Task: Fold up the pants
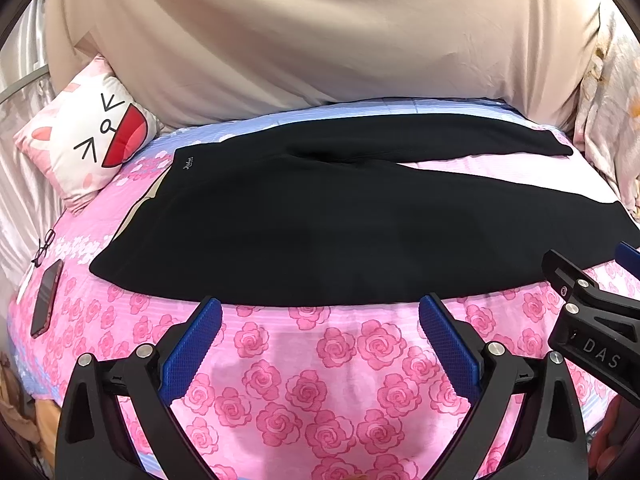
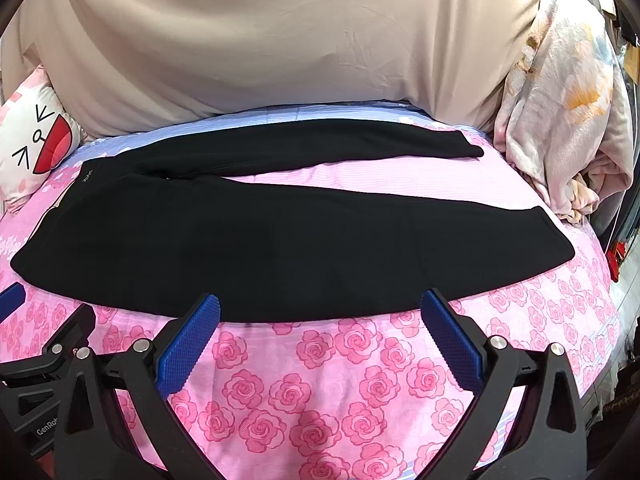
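At the far left, a white square cushion printed with a cartoon cat face [image 1: 86,136] leans against the beige draped fabric [image 1: 320,32] that backs the bed. Near it on the left edge lie a pair of thin-framed spectacles [image 1: 43,248] and a dark slab-shaped phone [image 1: 47,298], both well apart from the garment.

The pair of black knit pants [image 1: 320,232] lies flat on the pink rose-printed quilt [image 1: 304,392], waistband to the left, legs running right. The two legs are splayed, with a wedge of quilt showing between them; the near leg's cuff reaches toward the right edge, the far leg's cuff ends by the crumpled pale floral blanket [image 2: 560,112] heaped at the right.

The left gripper [image 1: 320,312] hangs just short of the pants' near edge, its blue-padded jaws spread wide with nothing between them. The right gripper [image 2: 320,308] sits further right along that same edge, likewise wide apart and empty.

As I judge it, no fold has been made: the pants are only laid out. Bringing one leg over the other, then folding across the length, all remains.
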The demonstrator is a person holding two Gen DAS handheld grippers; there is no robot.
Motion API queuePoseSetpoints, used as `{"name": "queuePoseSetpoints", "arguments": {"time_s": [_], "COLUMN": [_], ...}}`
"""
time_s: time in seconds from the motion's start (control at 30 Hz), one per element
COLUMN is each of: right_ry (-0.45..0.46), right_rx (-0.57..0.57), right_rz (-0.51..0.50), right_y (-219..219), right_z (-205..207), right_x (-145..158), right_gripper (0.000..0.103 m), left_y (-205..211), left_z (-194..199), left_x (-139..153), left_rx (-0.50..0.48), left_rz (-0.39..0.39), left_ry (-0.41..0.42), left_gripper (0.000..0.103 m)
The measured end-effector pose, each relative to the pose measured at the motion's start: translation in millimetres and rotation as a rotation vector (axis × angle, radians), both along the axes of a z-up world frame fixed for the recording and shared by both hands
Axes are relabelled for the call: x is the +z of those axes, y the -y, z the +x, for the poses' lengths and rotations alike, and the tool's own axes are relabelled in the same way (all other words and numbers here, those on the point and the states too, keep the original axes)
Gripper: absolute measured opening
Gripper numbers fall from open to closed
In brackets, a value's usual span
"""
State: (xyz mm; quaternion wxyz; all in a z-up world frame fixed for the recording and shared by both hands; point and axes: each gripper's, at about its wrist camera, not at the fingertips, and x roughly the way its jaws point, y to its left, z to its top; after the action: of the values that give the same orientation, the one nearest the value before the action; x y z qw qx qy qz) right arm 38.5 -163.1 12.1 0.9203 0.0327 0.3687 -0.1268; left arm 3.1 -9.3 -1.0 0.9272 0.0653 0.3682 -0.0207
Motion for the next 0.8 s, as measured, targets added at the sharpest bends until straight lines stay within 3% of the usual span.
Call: {"name": "queuePoseSetpoints", "arguments": {"time_s": [0.8], "right_ry": [-0.001], "right_rx": [0.004], "right_rz": [-0.003], "right_y": [1.1], "right_z": [0.3], "right_x": [1.2], "right_gripper": [0.098], "left_y": [4.9], "left_z": [-1.4], "left_x": [2.8], "left_rx": [-0.009], "left_rz": [0.007], "left_ry": [0.005], "left_gripper": [0.097]}}
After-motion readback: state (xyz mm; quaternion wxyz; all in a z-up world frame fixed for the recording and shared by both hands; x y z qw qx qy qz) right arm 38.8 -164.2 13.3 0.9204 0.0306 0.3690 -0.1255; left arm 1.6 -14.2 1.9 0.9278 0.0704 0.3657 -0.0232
